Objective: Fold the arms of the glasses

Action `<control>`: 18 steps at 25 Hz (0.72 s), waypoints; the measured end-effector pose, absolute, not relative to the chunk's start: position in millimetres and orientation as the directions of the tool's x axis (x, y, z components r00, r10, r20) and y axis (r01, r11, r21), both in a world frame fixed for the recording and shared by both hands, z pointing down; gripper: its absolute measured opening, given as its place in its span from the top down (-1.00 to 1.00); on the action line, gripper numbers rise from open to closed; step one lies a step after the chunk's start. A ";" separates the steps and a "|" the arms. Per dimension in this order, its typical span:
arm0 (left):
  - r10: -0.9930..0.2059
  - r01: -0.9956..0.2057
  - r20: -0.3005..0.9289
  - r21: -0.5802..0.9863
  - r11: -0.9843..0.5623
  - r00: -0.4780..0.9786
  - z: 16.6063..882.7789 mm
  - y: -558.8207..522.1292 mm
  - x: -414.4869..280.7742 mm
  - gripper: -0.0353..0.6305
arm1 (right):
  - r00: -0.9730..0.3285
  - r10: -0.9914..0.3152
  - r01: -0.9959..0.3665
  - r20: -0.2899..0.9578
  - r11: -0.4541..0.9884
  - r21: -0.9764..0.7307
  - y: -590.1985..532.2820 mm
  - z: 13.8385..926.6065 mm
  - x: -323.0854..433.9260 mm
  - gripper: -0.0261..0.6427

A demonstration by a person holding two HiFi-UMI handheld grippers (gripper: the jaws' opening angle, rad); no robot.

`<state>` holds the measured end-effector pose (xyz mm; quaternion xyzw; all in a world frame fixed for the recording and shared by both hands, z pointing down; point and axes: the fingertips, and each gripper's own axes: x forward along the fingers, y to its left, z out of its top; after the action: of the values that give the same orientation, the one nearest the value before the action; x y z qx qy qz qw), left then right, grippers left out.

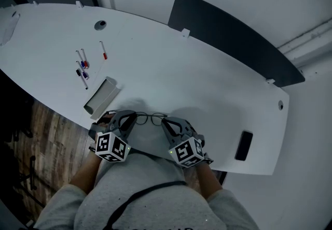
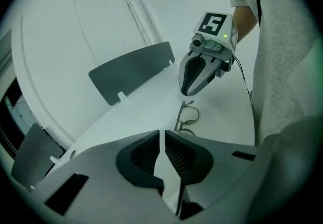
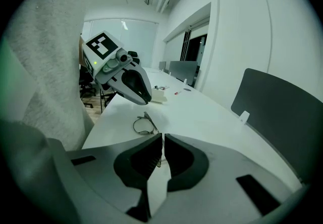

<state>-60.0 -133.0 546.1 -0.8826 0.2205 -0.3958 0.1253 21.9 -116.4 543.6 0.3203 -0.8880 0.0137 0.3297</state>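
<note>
Thin wire-rimmed glasses [image 1: 150, 117] sit at the near edge of the white table [image 1: 197, 84], stretched between my two grippers. In the head view my left gripper [image 1: 132, 119] meets their left end and my right gripper [image 1: 165, 121] their right end. The left gripper view has my left gripper [image 2: 162, 138] closed to a narrow slit, and the glasses [image 2: 191, 115] run in behind its jaw tips. In the right gripper view my right gripper [image 3: 162, 140] is shut, with a thin wire of the glasses [image 3: 143, 126] between its pads. Each gripper view shows the other gripper just beyond the far lens.
An open grey box [image 1: 101, 97] lies left of the grippers, with several marker pens [image 1: 83, 67] behind it. A black phone [image 1: 243, 145] lies at the right near the edge. A dark panel [image 1: 233, 37] stands along the far side. The person's torso is close behind.
</note>
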 end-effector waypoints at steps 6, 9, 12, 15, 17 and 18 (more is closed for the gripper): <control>-0.512 -0.350 0.589 -0.375 -0.859 0.625 529.2 -125.0 -52.4 0.83 | -0.601 -0.586 -0.608 0.543 0.776 0.165 -110.0 524.0 22.1 0.84; -0.523 -0.394 0.552 -0.343 -0.852 0.649 520.4 -120.6 -50.7 0.85 | -0.612 -0.598 -0.619 0.518 0.770 0.158 -105.1 515.6 20.6 0.84; -0.537 -0.436 0.518 -0.313 -0.844 0.666 512.1 -114.9 -50.3 0.85 | -0.621 -0.603 -0.619 0.500 0.769 0.159 -98.6 507.9 18.3 0.84; -0.553 -0.473 0.492 -0.290 -0.832 0.673 505.3 -109.1 -50.0 0.85 | -0.632 -0.602 -0.611 0.488 0.774 0.163 -90.7 501.4 15.5 0.84; -0.563 -0.489 0.480 -0.282 -0.825 0.672 501.4 -104.2 -49.5 0.85 | -0.639 -0.599 -0.605 0.483 0.779 0.166 -84.3 498.6 14.7 0.84; -0.568 -0.495 0.476 -0.283 -0.822 0.671 499.6 -101.2 -49.2 0.85 | -0.641 -0.598 -0.602 0.481 0.780 0.168 -80.8 497.3 14.4 0.84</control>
<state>-49.2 -101.2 499.6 -0.9118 0.2914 -0.2819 0.0649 14.4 -80.8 497.3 0.3314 -0.9058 0.0038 0.2640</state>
